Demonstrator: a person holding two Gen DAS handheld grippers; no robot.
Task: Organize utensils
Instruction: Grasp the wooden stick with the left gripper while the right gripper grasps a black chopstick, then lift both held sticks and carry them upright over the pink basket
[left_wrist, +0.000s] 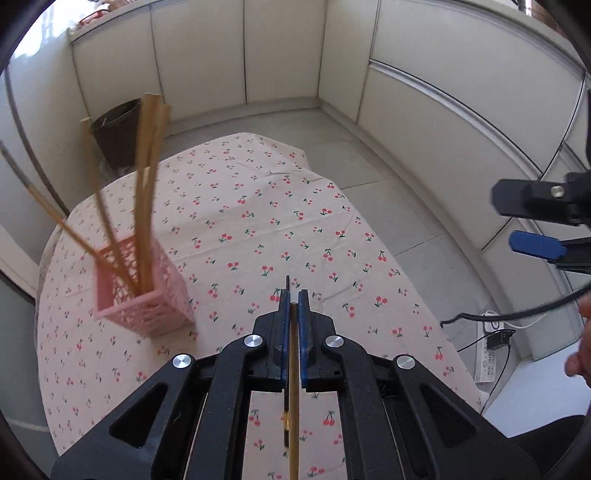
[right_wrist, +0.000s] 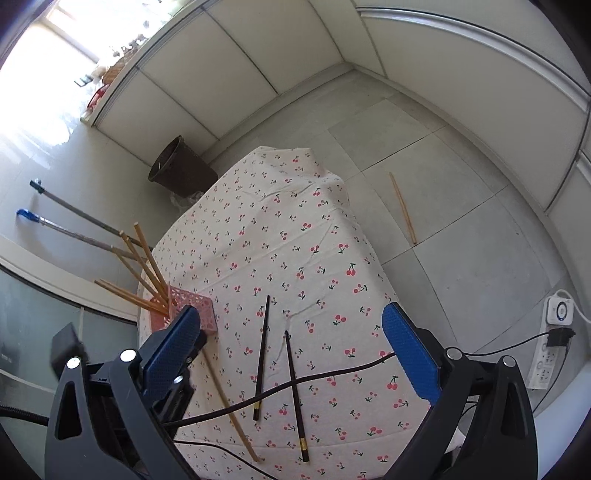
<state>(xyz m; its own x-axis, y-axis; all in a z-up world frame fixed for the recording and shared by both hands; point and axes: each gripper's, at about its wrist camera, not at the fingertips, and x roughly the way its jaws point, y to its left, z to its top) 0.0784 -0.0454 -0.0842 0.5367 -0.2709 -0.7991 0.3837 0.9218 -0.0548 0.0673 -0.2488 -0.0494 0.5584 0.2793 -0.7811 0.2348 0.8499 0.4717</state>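
Chopsticks (right_wrist: 146, 275) of pale wood stand in the pink basket (right_wrist: 192, 308) by the table's (right_wrist: 280, 221) left edge. Left gripper (left_wrist: 293, 306) pinches one wooden chopstick (left_wrist: 293, 398). Two black chopsticks (right_wrist: 262, 354) lie near the front edge, beneath the right gripper's (right_wrist: 295, 354) wide-spread fingers.

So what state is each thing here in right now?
Left gripper: shut on a wooden chopstick.
Right gripper: open, empty.
Pink holder: upright, holding wooden chopsticks.
Two black chopsticks: lying loose on the tablecloth.
Floor chopstick: dropped.
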